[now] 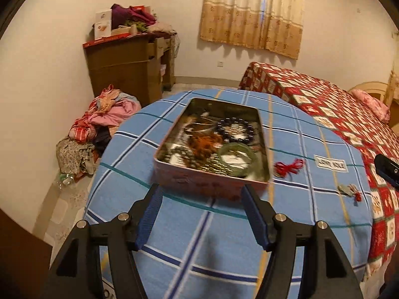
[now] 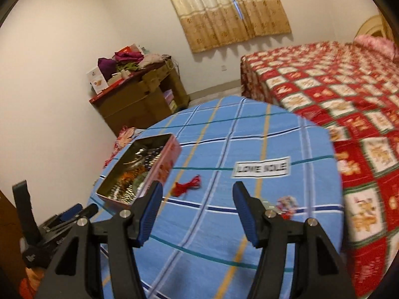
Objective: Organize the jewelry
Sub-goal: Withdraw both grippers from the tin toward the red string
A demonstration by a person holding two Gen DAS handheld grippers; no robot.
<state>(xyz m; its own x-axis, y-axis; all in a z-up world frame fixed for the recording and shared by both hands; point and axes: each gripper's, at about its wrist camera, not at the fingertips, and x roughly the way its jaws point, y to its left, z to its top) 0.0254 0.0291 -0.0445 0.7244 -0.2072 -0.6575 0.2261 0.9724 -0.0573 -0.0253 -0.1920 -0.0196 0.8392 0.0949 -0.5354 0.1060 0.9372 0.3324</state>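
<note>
An open pink tin (image 1: 212,147) sat on the blue-checked tabletop (image 1: 174,249), holding a green bangle (image 1: 237,158), dark bead strands (image 1: 237,127) and an orange tangle (image 1: 207,142) (the rest was too blurred to name). A red cord (image 1: 288,167) lay just right of it. Left tongs (image 1: 200,194) and right tongs (image 2: 197,191) both stood apart, empty.

Left gripper (image 1: 201,193): black arms, blue-padded fingers (image 1: 150,214) spread apart, nothing between them, angled downward. Right gripper (image 2: 197,190): same build, fingers (image 2: 245,214) parted, empty, angled downward.
</note>
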